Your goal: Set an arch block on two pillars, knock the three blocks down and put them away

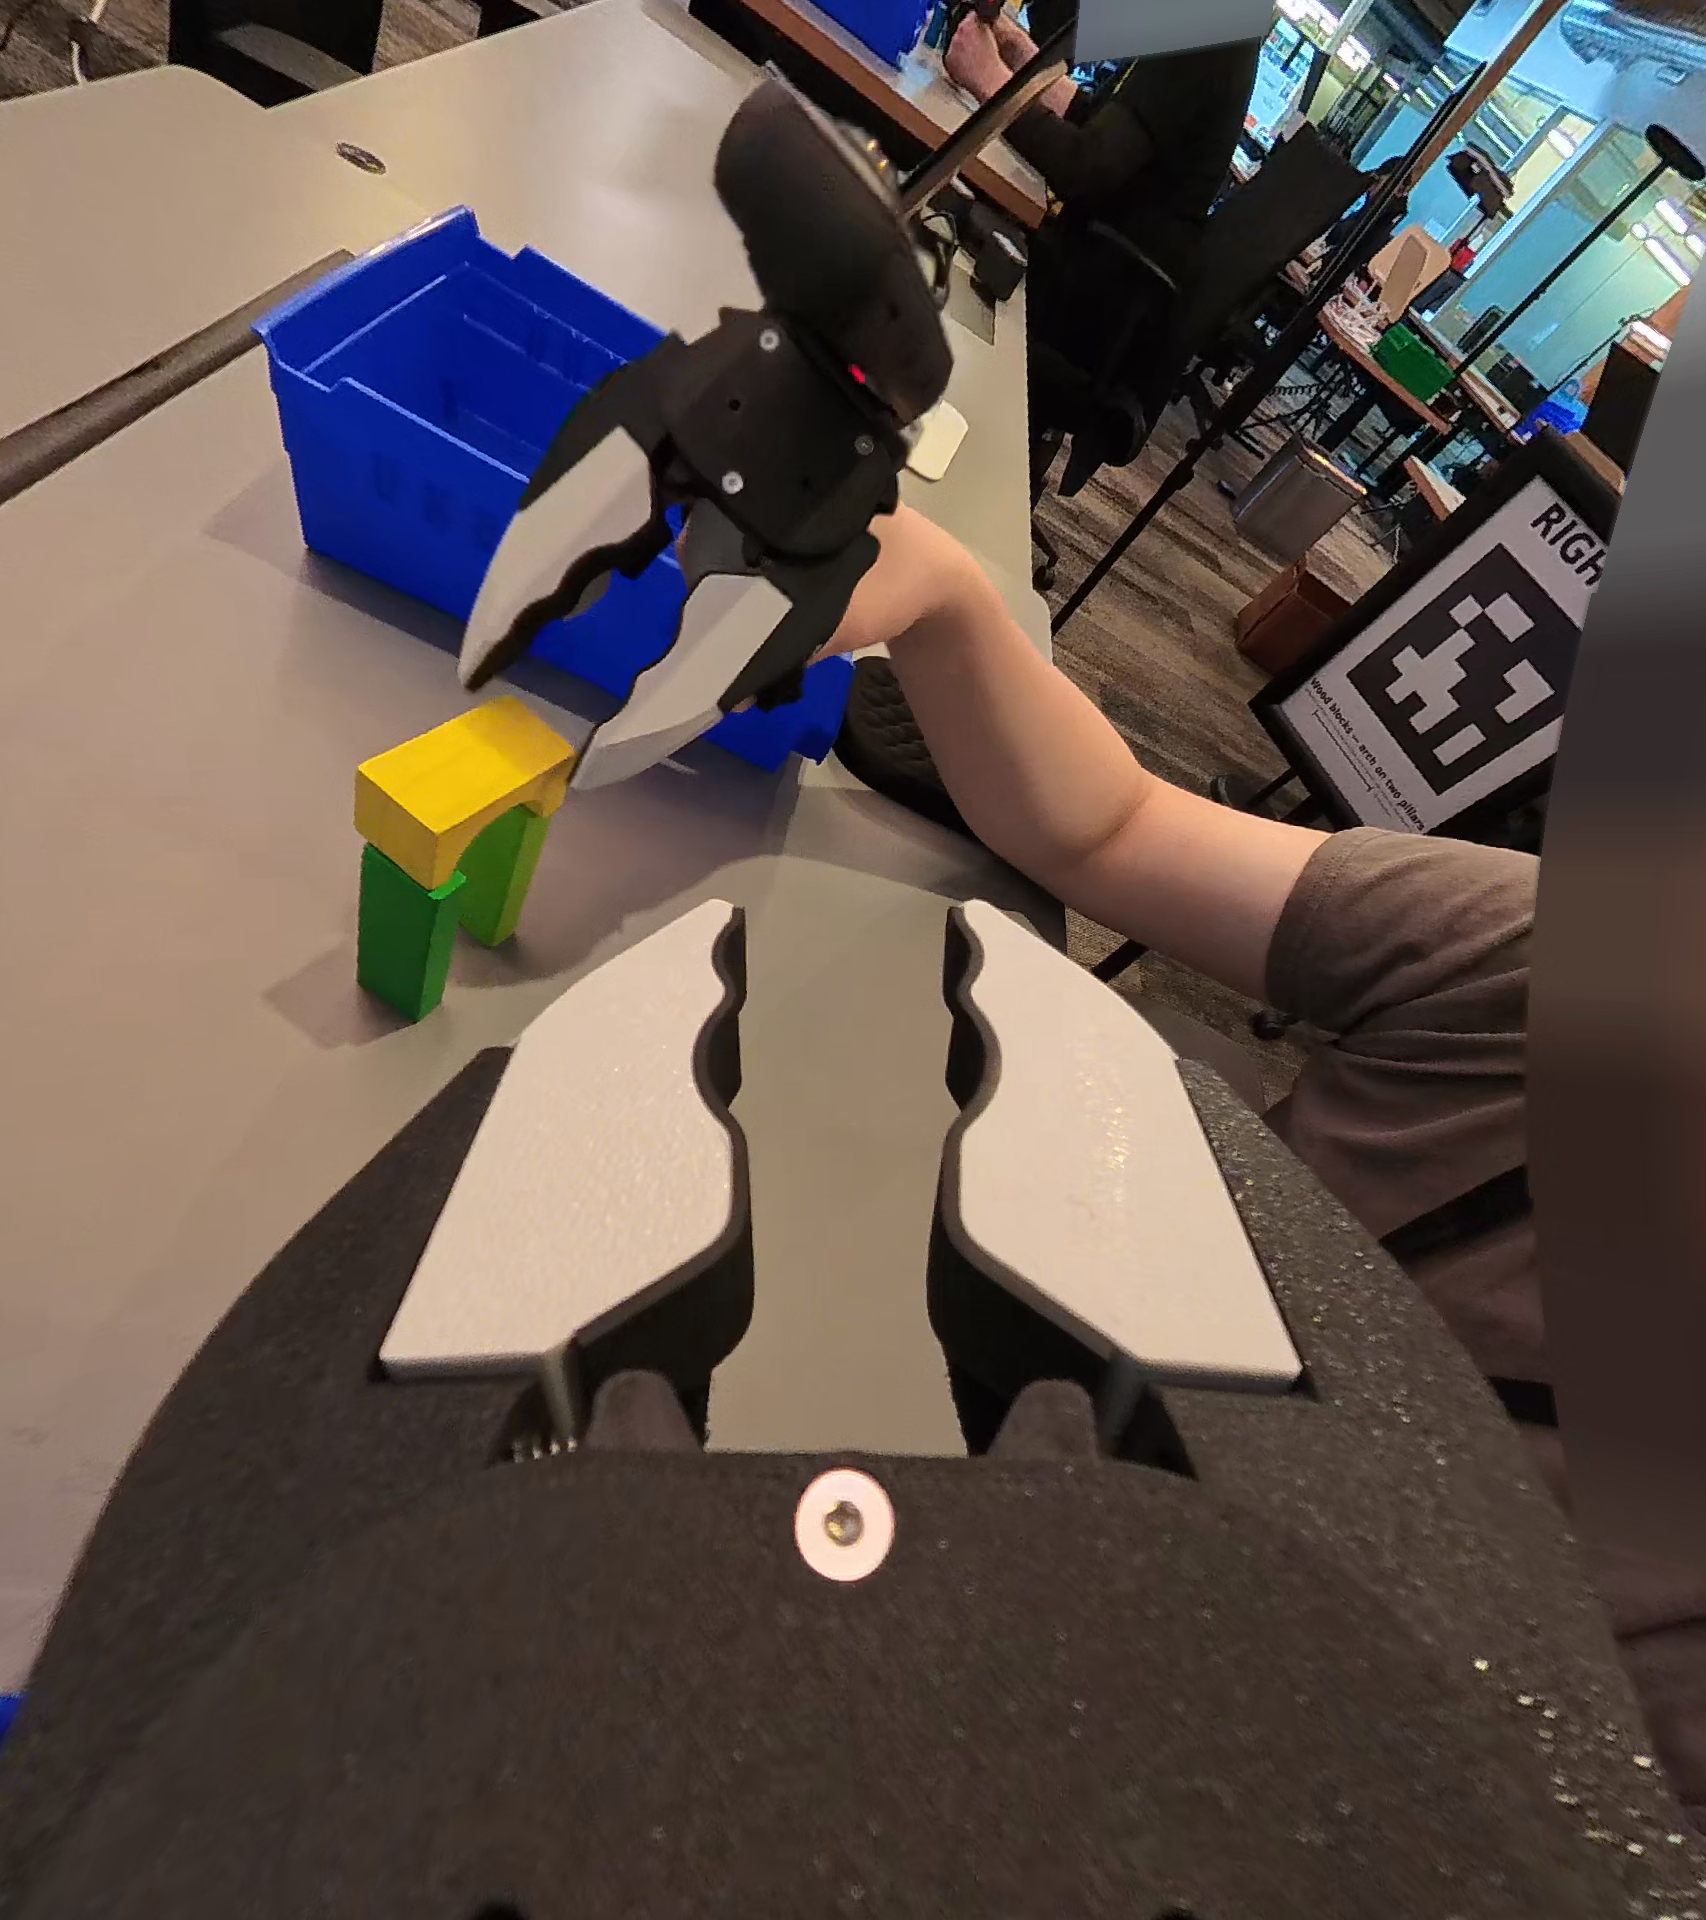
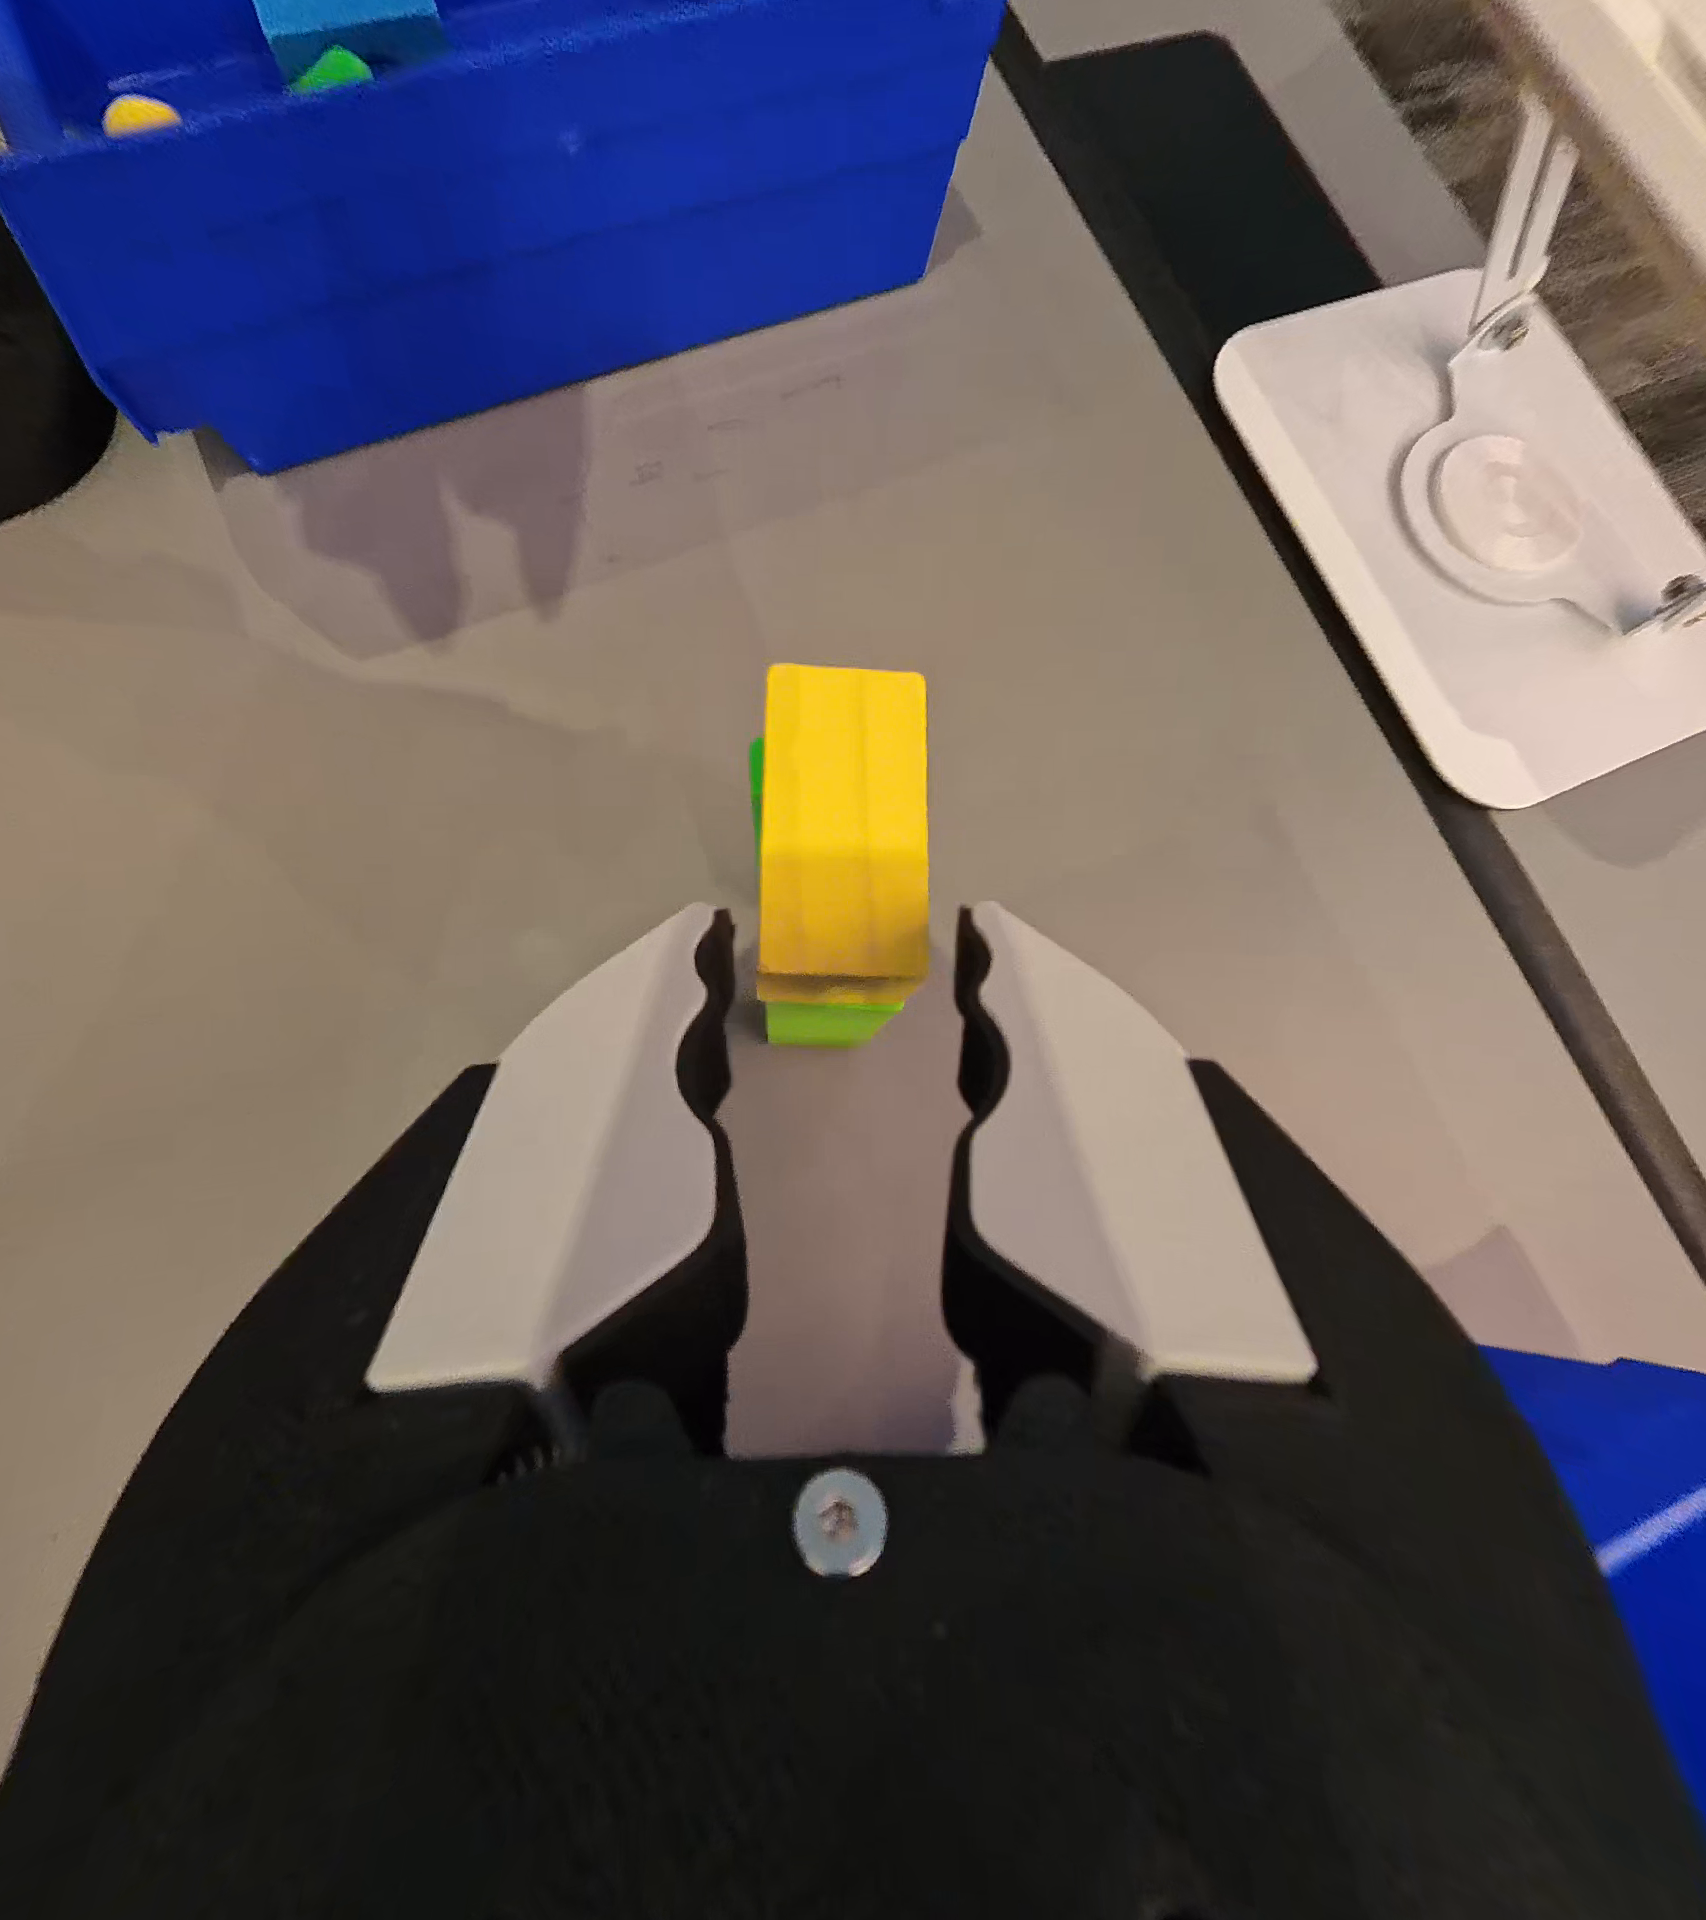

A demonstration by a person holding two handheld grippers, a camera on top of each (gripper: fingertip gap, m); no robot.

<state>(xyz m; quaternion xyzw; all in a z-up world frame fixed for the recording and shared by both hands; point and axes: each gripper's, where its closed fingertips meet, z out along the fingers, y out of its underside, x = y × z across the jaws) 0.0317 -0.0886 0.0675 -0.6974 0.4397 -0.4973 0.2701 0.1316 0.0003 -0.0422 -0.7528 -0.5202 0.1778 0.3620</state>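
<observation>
Yellow arch standing on two green pillars

The yellow arch block (image 1: 462,781) sits on top of two upright green pillars (image 1: 409,925), one under each end, the three together forming a small gateway on the grey worktop (image 1: 101,727). The arch is a bit skewed, so a corner of the nearer pillar's top shows from under it. In the right wrist view the stack is seen end-on, the yellow arch block (image 2: 844,821) hiding most of the green.
</observation>
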